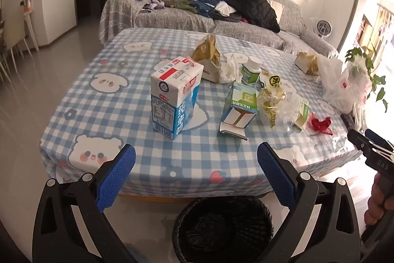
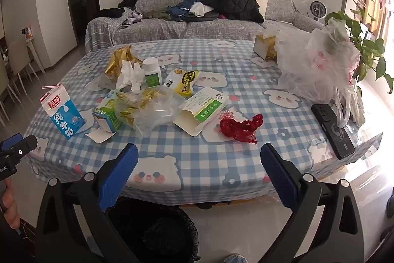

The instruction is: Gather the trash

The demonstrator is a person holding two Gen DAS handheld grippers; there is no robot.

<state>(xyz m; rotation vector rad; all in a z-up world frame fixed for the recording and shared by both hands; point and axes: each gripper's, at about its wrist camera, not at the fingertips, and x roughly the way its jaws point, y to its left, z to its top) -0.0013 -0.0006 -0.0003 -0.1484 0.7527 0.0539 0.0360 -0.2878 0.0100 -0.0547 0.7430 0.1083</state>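
Claws, left claw (image 1: 196, 154) and right claw (image 2: 199, 155), hang released over table edge (image 2: 192, 199), above bin (image 1: 222, 228).

On the table (image 2: 197, 159), seen from the right wrist view, the milk carton (image 2: 62, 112) stands at nine o'clock, the opened box (image 2: 203, 110) lies at the centre, and the crumpled wrapper (image 2: 240, 127) lies just beside it at three o'clock. The bottle (image 2: 152, 72) stands at eleven o'clock with the tissue (image 2: 129, 77) just to its left, the phone (image 2: 332, 130) lies at four o'clock near the edge, and the plastic bag (image 2: 317, 65) sits at two o'clock. The bin (image 2: 157, 231) stands on the floor before the table at six o'clock, and the sofa (image 2: 197, 26) is behind the table at twelve o'clock.
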